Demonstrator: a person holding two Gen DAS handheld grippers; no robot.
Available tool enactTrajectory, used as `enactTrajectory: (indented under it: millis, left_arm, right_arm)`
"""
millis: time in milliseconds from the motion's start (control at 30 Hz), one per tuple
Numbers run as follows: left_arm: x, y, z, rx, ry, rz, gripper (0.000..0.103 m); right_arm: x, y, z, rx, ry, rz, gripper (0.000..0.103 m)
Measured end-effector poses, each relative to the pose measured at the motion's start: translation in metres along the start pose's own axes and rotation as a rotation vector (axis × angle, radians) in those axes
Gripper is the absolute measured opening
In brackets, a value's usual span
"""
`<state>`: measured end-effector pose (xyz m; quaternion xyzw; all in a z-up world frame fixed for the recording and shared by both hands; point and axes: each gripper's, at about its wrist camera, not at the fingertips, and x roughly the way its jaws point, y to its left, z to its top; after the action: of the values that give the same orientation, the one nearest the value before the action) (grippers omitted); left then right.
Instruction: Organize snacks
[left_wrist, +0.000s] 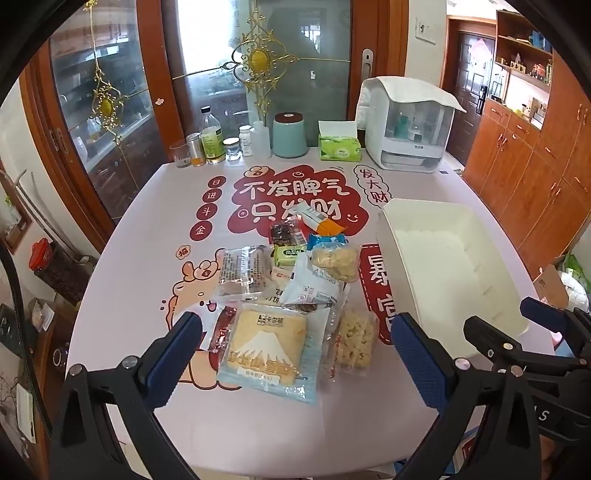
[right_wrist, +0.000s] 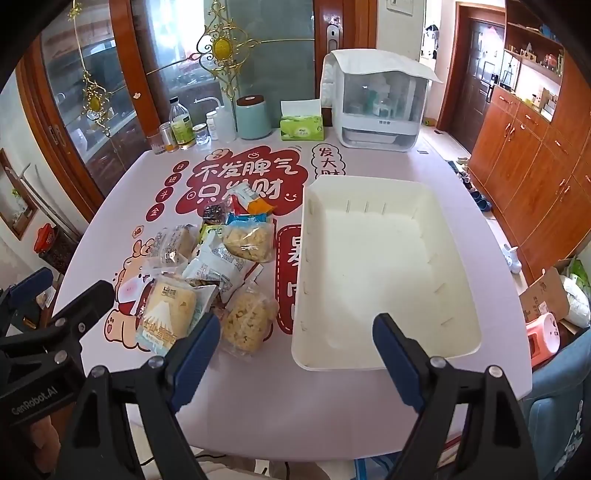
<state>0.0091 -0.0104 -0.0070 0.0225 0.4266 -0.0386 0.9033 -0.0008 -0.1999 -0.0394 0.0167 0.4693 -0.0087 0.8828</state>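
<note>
While both tools hover at the near edge of the tabletop (left_wrist: 140, 206), the left hand-held gripper (left_wrist: 295, 354) is spread wide and empty, and the Fuji cake pack (left_wrist: 267, 347) lies just ahead between its fingers, long axis running away from it. The right hand-held gripper (right_wrist: 295, 350), equally wide and empty, faces the bin (right_wrist: 458, 258). Only the right view shows the bin's apparently bare floor.

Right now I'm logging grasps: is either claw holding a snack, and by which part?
Nothing is held. The left claw and right claw are both open and empty.
</note>
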Motion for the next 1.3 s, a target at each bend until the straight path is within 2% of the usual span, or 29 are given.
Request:
enactTrajectory:
  millis: [1300]
  left_arm:
    - [0.0020,-0.0066,-0.0103,0.001,0.009,-0.003,0.102]
  right_arm:
    - [0.0014,-0.0075,-0.0046,0.005,0.005,0.004,0.086]
